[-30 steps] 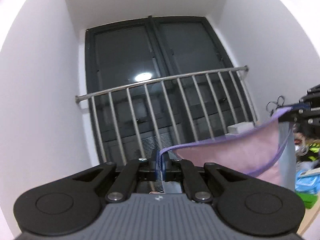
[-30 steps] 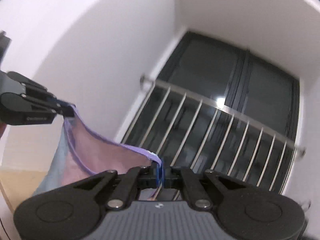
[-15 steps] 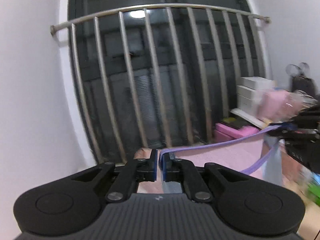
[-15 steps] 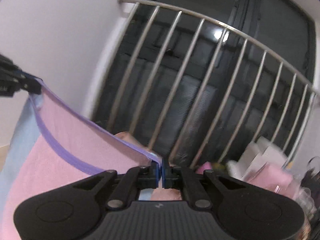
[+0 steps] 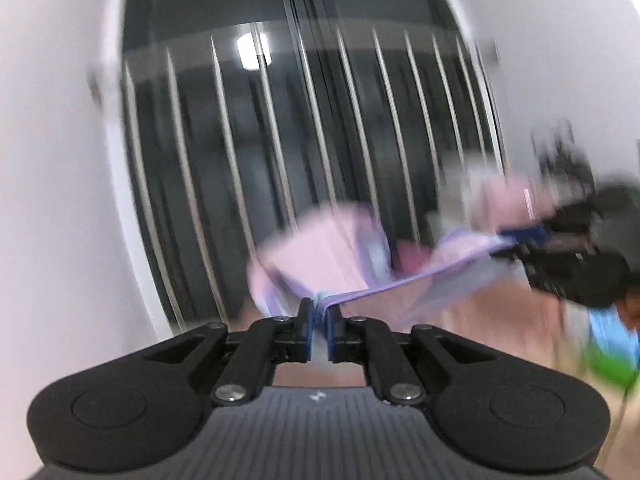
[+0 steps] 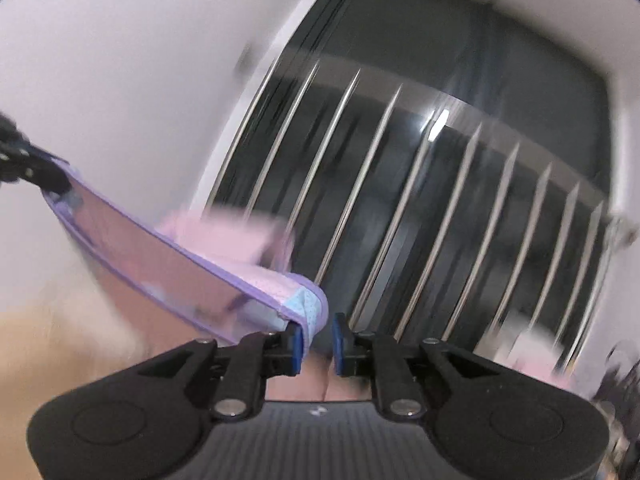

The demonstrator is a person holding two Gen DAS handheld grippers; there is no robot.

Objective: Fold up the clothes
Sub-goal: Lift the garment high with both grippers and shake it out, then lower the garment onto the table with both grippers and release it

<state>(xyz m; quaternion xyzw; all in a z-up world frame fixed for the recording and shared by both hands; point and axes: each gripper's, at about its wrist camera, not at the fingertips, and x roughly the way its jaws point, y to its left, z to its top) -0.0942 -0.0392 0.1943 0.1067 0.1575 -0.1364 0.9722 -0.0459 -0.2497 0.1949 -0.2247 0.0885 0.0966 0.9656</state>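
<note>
A pink garment (image 5: 320,252) with a purple hem and pale blue lining hangs stretched between the two grippers. My left gripper (image 5: 319,328) is shut on the hem. It also shows at the left edge of the right wrist view as the left gripper (image 6: 24,164), still holding the garment (image 6: 180,264). The right gripper (image 6: 317,340) has its jaws parted, and the hem corner curls against its left pad (image 6: 296,344). From the left wrist view the right gripper (image 5: 520,240) is at the far right, blurred. Part of the cloth billows up ahead of the fingers.
A dark glass door with a metal railing (image 5: 280,160) of vertical bars fills the background between white walls. Blurred green and blue clutter (image 5: 612,352) lies low on the right. A tan surface (image 6: 40,340) shows at lower left in the right wrist view.
Both grippers swung fast, blurring the view. The garment's free part flipped up and forward. The right gripper's jaws have parted from shut, and the left stays clamped on the hem.
</note>
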